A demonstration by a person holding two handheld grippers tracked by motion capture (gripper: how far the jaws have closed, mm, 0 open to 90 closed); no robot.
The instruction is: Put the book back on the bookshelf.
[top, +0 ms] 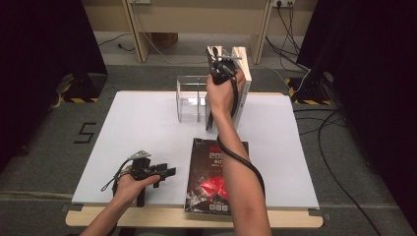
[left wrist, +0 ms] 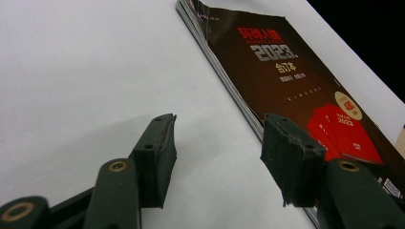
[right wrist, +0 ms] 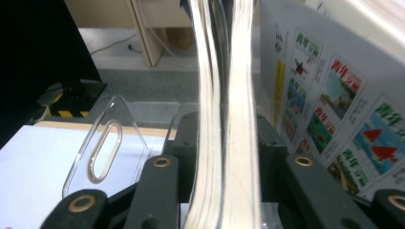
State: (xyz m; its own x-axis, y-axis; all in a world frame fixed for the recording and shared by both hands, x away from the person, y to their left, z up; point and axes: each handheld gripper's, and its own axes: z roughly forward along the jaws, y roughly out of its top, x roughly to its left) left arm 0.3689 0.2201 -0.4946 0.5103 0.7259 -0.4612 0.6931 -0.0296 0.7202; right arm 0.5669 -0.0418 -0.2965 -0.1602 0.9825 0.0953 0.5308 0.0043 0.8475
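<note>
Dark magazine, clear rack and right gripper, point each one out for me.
dark magazine (top: pixel 212 184), high view, middle of its cover.
clear rack (top: pixel 189 101), high view, its front wall.
right gripper (right wrist: pixel 224 143), right gripper view, between its fingertips.

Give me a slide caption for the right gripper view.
Right gripper clamps an upright magazine beside the clear rack.

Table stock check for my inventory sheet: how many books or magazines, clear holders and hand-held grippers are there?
Books or magazines: 3, one dark magazine lying flat, two upright at the holder.
Clear acrylic holder: 1
Hand-held gripper: 2, left, right.
Total: 6
</note>
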